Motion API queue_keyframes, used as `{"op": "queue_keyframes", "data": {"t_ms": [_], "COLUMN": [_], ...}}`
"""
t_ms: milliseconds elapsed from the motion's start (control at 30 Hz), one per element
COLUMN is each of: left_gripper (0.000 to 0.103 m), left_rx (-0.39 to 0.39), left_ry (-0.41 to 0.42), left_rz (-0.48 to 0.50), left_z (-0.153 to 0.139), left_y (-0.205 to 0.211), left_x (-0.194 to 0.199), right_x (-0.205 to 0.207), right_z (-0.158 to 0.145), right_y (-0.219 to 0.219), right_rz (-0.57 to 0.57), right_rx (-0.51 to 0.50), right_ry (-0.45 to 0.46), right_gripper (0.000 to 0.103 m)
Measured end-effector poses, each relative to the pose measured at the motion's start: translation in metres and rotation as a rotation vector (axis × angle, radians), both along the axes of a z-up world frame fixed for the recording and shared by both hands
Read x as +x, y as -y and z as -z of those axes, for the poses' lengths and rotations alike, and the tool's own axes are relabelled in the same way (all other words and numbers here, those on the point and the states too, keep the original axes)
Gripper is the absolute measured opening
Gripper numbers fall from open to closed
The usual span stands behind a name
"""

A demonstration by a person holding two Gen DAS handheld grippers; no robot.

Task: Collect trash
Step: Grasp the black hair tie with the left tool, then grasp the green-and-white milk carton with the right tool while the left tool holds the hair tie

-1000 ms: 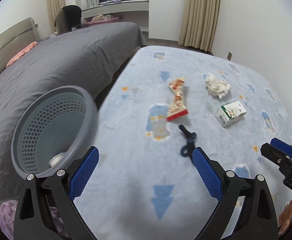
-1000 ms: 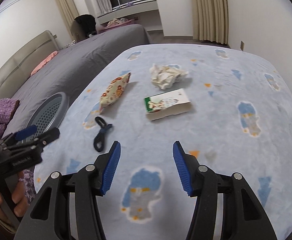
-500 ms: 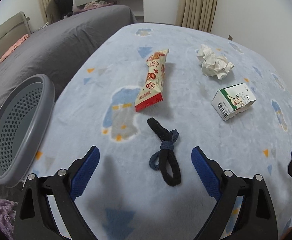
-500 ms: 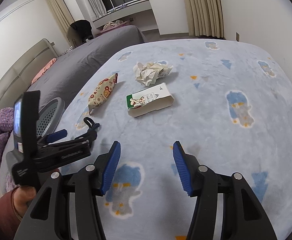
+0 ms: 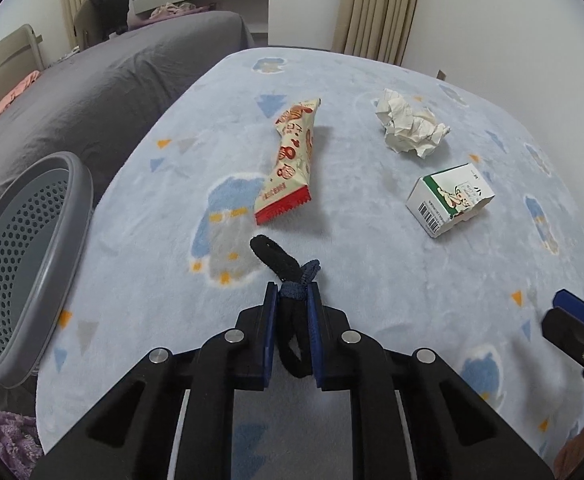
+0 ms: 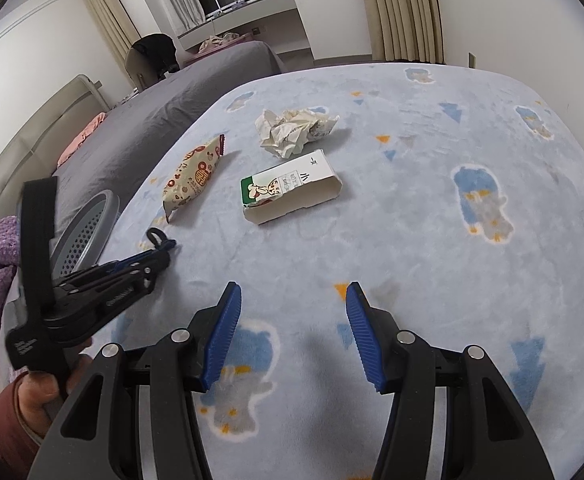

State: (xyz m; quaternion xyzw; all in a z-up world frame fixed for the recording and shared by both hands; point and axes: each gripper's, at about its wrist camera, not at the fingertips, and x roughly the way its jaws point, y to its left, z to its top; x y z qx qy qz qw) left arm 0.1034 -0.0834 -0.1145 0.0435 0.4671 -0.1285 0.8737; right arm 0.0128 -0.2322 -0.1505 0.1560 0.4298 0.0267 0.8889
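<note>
Where left tongs [image 5: 293,300] pinch, hair tie [image 5: 279,258] lies between.

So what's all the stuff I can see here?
hair tie: one, black and dark blue, on blanket, pinched in left jaws
snack wrapper: one, cream and red, mid blanket
crumpled paper: one, white, far side
carton: one, white and green, lying on its side
basket: one, grey, on grey bed beside the blanket
blanket: one, pale blue
left gripper: shut on hair tie
right gripper: open, empty
hand: one, gripping left handle
</note>
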Motion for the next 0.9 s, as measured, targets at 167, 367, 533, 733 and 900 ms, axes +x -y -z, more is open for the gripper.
{"op": "queue_keyframes", "data": {"t_ms": [167, 367, 533, 733, 900], "left_gripper": [0.015, 0.015, 0.015, 0.015, 0.015], "left_rx": [0.016, 0.033, 0.055, 0.042, 0.023], "left_ry": [0.063, 0.127, 0.178, 0.214, 0.183], "left_rz": [0.018, 0.03, 0.05, 0.084, 0.116], "left_z": [-0.021, -0.049, -0.062, -0.065, -0.058], "left_y": [-0.011, -0.029, -0.036, -0.035, -0.035], "left_x": [-0.005, 0.017, 0.05, 0.064, 0.064], "right_x": [0.008, 0.032, 0.062, 0.093, 0.093], "right_z": [0.001, 0.002, 0.007, 0.014, 0.017], "right_y": [-0.008, -0.028, -0.046, -0.056, -0.046], "right_rz": [0.019, 0.047, 0.073, 0.127, 0.187], "right_rx": [-0.008, -0.027, -0.055, -0.099, -0.122], "right_ry": [-0.012, -0.019, -0.034, -0.057, -0.07], "right_gripper": [0.053, 0.053, 0.053, 0.053, 0.053]}}
